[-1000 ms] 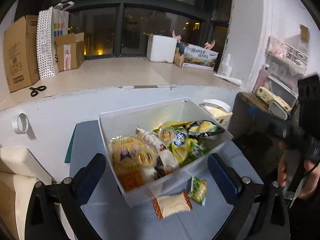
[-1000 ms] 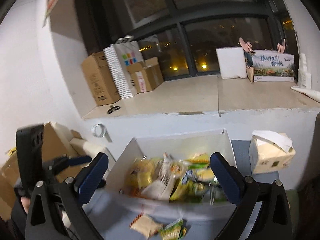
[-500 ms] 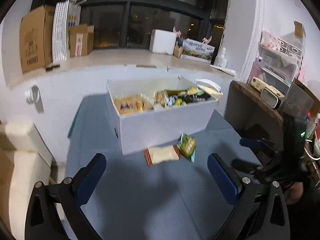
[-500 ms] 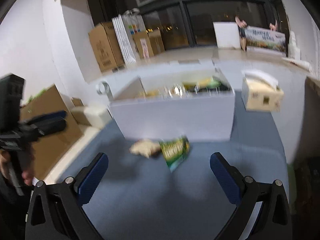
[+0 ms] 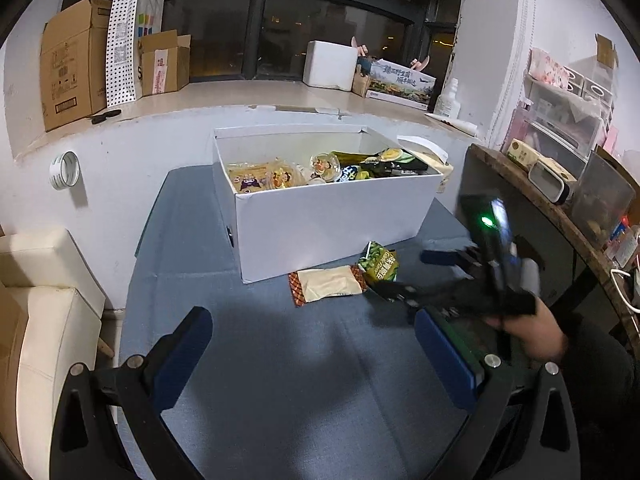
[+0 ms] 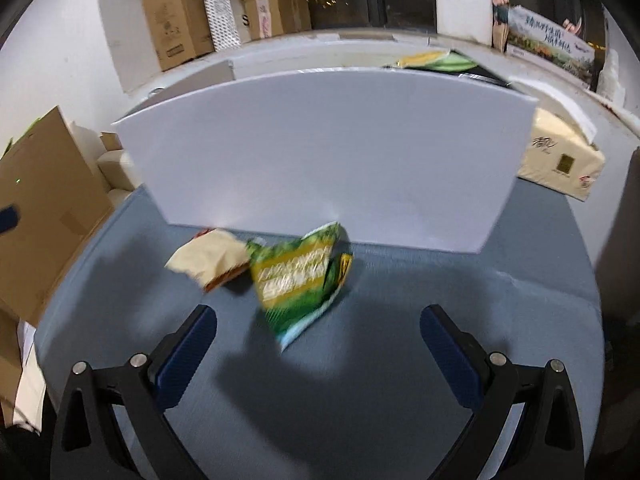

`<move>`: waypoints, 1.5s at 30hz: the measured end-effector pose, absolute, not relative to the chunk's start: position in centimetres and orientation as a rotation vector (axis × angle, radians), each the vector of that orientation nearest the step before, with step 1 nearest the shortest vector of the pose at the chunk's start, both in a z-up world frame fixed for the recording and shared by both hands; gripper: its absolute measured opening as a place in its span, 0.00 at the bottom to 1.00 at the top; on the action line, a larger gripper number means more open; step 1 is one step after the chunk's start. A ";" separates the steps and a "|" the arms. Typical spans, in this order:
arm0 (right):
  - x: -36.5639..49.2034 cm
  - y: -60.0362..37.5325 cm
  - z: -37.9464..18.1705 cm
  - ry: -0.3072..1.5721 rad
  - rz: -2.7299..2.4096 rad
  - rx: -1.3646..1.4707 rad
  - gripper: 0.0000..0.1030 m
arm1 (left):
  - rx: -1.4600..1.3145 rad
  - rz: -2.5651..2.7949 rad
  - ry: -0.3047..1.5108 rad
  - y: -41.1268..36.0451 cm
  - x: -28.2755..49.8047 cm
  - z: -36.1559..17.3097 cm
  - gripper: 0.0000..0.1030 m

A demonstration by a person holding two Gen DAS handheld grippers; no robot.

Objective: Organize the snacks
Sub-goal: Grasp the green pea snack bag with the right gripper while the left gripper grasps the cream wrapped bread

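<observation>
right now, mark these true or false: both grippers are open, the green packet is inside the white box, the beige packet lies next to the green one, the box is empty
1. Both grippers are open: true. The left gripper and right gripper each show spread fingers holding nothing.
2. The green snack packet is inside the white cardboard box: false. It lies on the blue tabletop in front of the box.
3. The beige snack packet lies beside the green one: true.
4. The box is empty: false. It holds several snacks.
</observation>
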State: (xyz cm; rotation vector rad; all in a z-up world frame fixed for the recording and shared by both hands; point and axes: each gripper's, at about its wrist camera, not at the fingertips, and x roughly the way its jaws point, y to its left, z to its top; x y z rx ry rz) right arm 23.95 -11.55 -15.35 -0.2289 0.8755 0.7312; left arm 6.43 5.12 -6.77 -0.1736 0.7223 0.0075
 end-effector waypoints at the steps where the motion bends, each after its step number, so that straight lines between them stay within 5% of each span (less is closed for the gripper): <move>1: 24.5 -11.1 -15.5 0.885 0.734 -0.223 1.00 | -0.170 0.007 0.726 5.0 6.5 -6.8 1.00; 6: 25.5 -9.5 -16.2 0.886 0.740 -0.267 1.00 | -0.163 -0.002 0.729 4.6 6.7 -6.9 1.00; 12: 25.8 -9.5 -16.5 0.905 0.734 -0.254 0.53 | -0.162 0.001 0.742 4.4 6.9 -7.3 1.00; 41: 19.1 -19.9 -11.6 0.795 0.734 -0.008 0.50 | -0.002 -0.117 1.025 3.4 20.9 -17.3 1.00; 43: 19.2 -20.0 -11.7 0.796 0.729 -0.006 0.50 | -0.017 -0.120 1.026 3.5 21.2 -17.5 0.94; 45: 19.1 -19.9 -11.8 0.799 0.733 -0.009 0.50 | -0.008 -0.106 1.004 3.6 21.0 -17.3 0.71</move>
